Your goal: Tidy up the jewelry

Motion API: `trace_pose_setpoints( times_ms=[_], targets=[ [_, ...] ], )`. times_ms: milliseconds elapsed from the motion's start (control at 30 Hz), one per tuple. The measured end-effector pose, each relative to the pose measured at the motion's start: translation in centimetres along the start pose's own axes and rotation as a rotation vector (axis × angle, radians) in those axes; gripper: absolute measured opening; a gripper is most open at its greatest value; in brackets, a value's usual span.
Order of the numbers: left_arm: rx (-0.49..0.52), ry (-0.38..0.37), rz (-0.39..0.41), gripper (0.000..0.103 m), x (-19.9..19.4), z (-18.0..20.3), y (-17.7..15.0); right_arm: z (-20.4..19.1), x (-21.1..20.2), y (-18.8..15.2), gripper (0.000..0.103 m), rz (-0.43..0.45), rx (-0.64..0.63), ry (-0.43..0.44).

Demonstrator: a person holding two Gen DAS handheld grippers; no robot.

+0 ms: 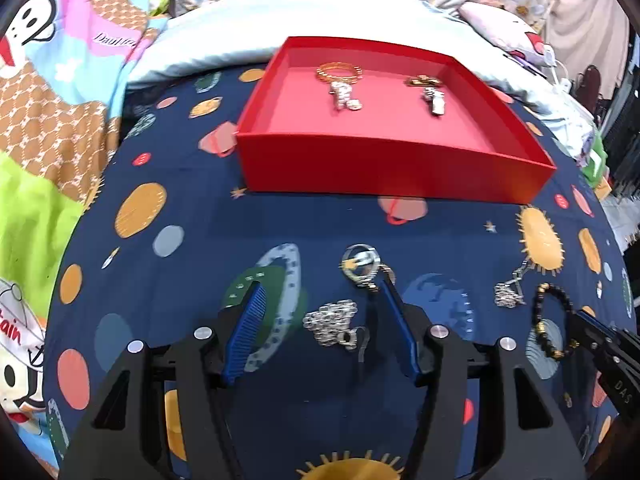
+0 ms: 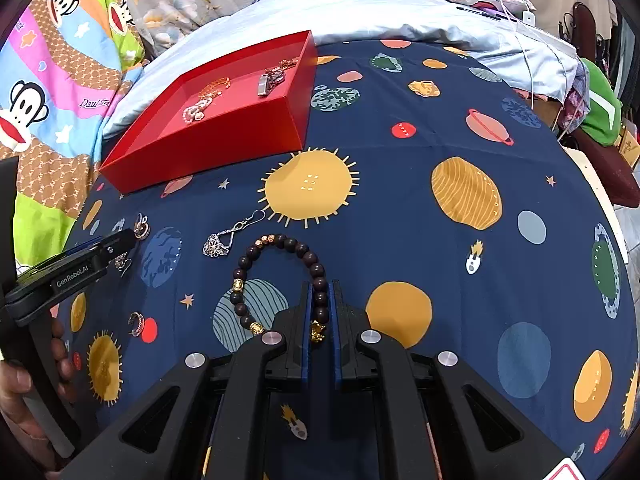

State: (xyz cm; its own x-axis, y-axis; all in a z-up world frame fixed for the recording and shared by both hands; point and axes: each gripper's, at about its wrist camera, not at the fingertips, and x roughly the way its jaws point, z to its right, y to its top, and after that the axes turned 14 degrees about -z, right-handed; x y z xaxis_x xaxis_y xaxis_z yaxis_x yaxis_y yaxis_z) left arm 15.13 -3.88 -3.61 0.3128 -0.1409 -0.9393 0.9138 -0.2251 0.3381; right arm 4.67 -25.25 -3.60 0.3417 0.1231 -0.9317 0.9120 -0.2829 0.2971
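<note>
A red tray (image 1: 384,168) (image 2: 224,136) sits on the space-print sheet and holds a gold bracelet with a charm (image 1: 339,76) and a second gold and silver piece (image 1: 430,92). My left gripper (image 1: 320,288) is open over a silver chain cluster (image 1: 332,322), with a silver ring piece (image 1: 360,266) at its right fingertip. My right gripper (image 2: 320,284) is shut on a dark bead bracelet (image 2: 280,276), also seen at the right edge of the left wrist view (image 1: 556,320). A silver pendant (image 2: 224,240) (image 1: 510,292) lies beside the bracelet.
A small ring (image 2: 136,324) lies on the sheet near the left gripper body (image 2: 72,272). A pale blue pillow (image 1: 280,28) lies behind the tray. Cartoon-print bedding (image 1: 60,100) is on the left. Clutter sits off the right bed edge (image 2: 600,120).
</note>
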Motion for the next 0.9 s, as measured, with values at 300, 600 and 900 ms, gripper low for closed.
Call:
trace_pose_setpoints(
  times_ms=[300,600,900],
  targets=[
    [0.003,-0.047,-0.005,0.046,0.5,1.0,1.2,-0.4,0.1,0.1,0.007,-0.002,-0.003,0.001],
    [0.011,-0.088,-0.016,0.019,0.8,1.3,1.4,-0.3,0.2,0.3,0.007,-0.001,-0.003,0.007],
    [0.017,-0.101,0.006,0.007,0.2,1.4,1.3,-0.3,0.2,0.3,0.007,-0.001,-0.003,0.006]
  ],
)
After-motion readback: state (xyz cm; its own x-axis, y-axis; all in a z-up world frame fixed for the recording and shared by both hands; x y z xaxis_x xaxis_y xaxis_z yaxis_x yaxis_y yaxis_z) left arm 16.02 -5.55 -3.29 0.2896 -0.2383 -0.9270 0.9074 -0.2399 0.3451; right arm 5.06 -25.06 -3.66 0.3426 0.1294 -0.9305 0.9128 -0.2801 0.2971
